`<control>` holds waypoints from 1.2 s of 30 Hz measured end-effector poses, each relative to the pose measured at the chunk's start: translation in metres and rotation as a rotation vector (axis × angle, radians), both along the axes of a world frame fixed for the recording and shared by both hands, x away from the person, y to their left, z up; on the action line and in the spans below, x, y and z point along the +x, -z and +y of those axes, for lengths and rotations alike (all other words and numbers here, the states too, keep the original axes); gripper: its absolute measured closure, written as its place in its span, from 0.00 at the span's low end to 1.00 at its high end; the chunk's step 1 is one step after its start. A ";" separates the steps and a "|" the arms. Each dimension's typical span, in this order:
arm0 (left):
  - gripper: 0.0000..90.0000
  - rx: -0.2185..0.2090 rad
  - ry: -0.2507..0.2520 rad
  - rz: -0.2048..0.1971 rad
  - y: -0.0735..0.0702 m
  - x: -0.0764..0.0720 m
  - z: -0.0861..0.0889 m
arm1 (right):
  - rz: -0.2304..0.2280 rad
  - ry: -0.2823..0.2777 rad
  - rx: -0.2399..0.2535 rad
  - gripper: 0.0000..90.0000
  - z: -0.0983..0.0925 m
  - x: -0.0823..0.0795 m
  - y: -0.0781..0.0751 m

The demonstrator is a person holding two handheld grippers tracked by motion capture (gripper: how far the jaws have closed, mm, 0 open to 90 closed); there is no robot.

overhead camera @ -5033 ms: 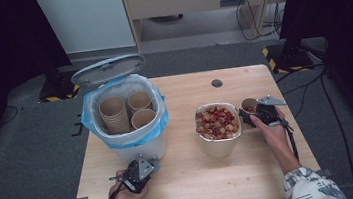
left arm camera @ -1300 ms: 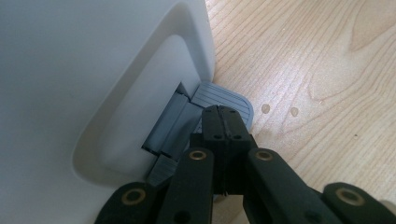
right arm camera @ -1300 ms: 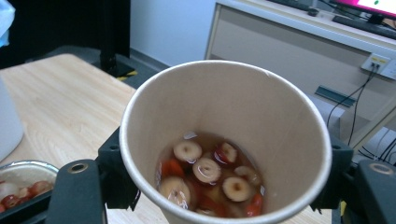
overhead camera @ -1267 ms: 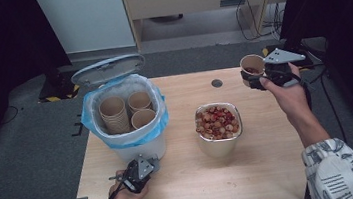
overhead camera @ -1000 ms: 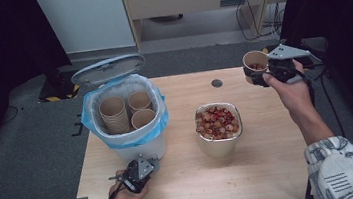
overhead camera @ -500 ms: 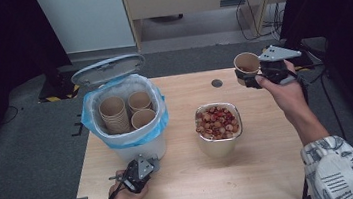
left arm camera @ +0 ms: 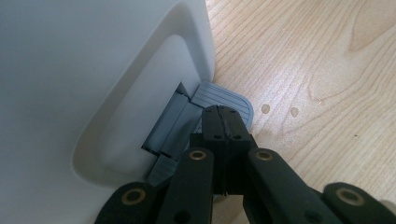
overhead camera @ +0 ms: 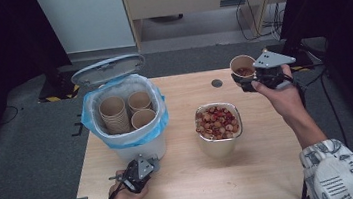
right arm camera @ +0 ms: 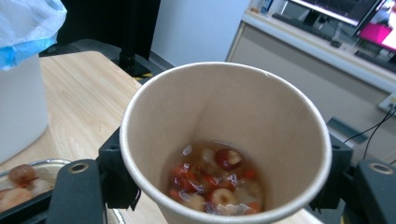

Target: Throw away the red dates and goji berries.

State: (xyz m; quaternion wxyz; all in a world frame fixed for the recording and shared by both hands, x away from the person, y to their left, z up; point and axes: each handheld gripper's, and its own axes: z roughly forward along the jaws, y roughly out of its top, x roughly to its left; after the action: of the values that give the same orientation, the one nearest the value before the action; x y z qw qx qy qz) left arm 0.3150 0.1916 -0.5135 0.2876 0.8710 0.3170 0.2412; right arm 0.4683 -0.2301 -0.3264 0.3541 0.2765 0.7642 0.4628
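Note:
My right gripper (overhead camera: 251,77) is shut on a brown paper cup (overhead camera: 242,66) and holds it upright in the air over the table's far right corner. In the right gripper view the cup (right arm camera: 224,107) sits between the jaws of the right gripper (right arm camera: 224,186), with a little liquid and red and pale fruit pieces (right arm camera: 215,179) at its bottom. My left gripper (overhead camera: 137,170) lies low at the foot of the white pedal bin (overhead camera: 142,146). In the left gripper view, the left gripper (left arm camera: 225,114) is shut with its tips on the grey pedal (left arm camera: 231,98). The bin lid (overhead camera: 107,69) stands open.
The bin has a blue liner (overhead camera: 92,120) and holds several stacked paper cups (overhead camera: 113,111). A metal bowl (overhead camera: 220,144) full of red and pale fruit stands in the middle of the wooden table (overhead camera: 268,169), and shows as the bowl (right arm camera: 21,179) at lower left.
The right gripper has lifted the cup from the table beside the bowl into the air at the far right, then drifted slightly left. The left gripper has stayed on the pedal.

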 end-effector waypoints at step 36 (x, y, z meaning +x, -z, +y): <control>1.00 -0.007 -0.002 -0.001 0.000 0.000 0.000 | -0.278 -0.059 -0.379 0.33 0.017 -0.003 -0.017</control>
State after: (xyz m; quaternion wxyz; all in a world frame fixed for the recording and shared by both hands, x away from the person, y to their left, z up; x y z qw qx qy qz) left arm 0.3152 0.1916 -0.5138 0.2908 0.8694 0.3187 0.2409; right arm 0.4654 -0.2127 -0.3097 0.4878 0.1160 0.7891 0.3548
